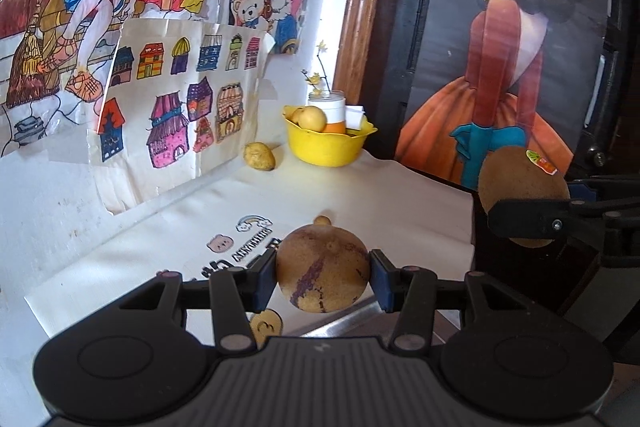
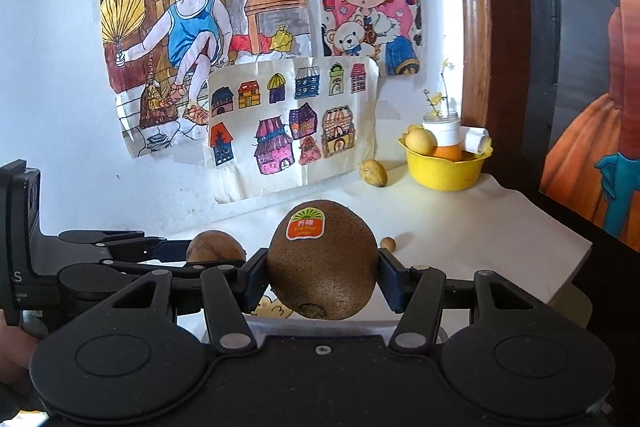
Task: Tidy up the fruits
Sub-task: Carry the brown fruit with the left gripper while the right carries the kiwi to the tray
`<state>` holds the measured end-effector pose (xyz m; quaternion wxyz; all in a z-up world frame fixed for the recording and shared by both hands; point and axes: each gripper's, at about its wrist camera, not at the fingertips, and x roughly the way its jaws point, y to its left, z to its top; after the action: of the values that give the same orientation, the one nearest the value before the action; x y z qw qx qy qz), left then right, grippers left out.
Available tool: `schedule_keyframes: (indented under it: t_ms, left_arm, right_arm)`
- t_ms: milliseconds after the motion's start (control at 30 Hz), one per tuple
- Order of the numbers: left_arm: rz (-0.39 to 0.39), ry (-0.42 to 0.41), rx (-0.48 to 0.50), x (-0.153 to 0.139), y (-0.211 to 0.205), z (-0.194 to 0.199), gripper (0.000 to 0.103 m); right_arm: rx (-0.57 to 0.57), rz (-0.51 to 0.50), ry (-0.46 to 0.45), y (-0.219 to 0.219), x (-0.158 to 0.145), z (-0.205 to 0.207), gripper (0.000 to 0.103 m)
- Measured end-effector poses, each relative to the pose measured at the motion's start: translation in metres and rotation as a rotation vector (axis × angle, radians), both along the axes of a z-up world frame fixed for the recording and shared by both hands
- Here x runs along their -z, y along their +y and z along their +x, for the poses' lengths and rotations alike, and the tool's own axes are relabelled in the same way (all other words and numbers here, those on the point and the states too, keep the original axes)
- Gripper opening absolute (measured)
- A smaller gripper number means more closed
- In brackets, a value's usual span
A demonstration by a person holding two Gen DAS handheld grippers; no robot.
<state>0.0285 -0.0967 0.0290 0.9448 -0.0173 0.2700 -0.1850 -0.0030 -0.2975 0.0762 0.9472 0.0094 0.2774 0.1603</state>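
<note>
My left gripper (image 1: pixel 322 277) is shut on a round yellow-brown passion fruit (image 1: pixel 322 269) with purple streaks, held above the white cloth. My right gripper (image 2: pixel 323 273) is shut on a brown kiwi (image 2: pixel 323 263) with an orange sticker. The kiwi also shows at the right of the left wrist view (image 1: pixel 522 183), the passion fruit at the left of the right wrist view (image 2: pixel 215 246). A yellow bowl (image 1: pixel 326 147) (image 2: pixel 446 167) at the far corner holds a yellow fruit (image 1: pixel 311 117), an orange one and a white jar. A loose yellow fruit (image 1: pixel 260 155) (image 2: pixel 373 172) lies left of the bowl.
A small tan round fruit (image 1: pixel 322 220) (image 2: pixel 388 243) lies on the cloth (image 1: pixel 400 195). Drawings are taped to the white wall behind (image 1: pixel 180 95). A dark poster of a girl (image 1: pixel 500 67) stands beyond the table's right edge. A jar with yellow flowers (image 1: pixel 326 95) stands behind the bowl.
</note>
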Motion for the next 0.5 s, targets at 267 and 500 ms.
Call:
schedule_keyframes:
  t_ms: [267,500]
  left_arm:
    - [0.004,0.040,0.026,0.015,-0.007,-0.015,0.053]
    - [0.011,0.114,0.043,0.043,-0.017,-0.001,0.053]
  right_arm:
    - [0.027,0.002,0.039,-0.012,0.016,-0.013,0.058]
    - [0.042,-0.005,0.111,-0.020,0.043,0.007,0.058]
